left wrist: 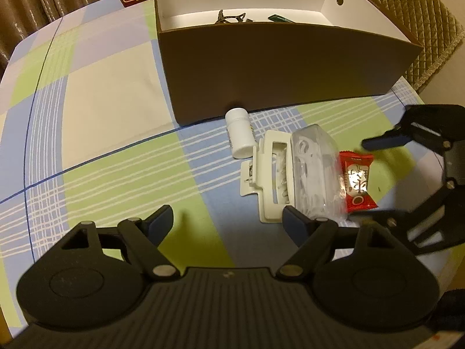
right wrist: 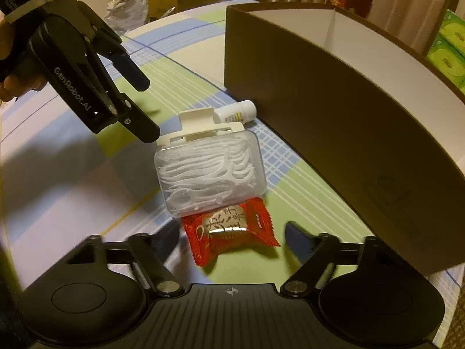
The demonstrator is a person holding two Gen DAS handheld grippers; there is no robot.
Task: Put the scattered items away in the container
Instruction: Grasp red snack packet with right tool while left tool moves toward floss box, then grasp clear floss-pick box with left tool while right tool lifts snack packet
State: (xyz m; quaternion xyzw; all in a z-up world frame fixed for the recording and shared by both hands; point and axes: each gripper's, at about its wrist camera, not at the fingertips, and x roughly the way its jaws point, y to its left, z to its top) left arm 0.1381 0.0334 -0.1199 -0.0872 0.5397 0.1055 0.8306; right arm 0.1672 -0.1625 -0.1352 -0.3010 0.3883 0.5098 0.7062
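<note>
Dark items [left wrist: 232,19] half-hidden behind the box wall [left wrist: 279,67]; right claw [left wrist: 377,180] motion-blurred

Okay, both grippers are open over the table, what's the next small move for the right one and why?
Probably ease the right gripper forward and close on the red candy. Its fingers are open on either side of the wrapper, which lies flat on the table, its far edge against the floss box. The brown box is right beside it.

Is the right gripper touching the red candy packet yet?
Apart. The right wrist view shows the right gripper open, tablecloth visible between each fingertip and the red candy packet.
</note>
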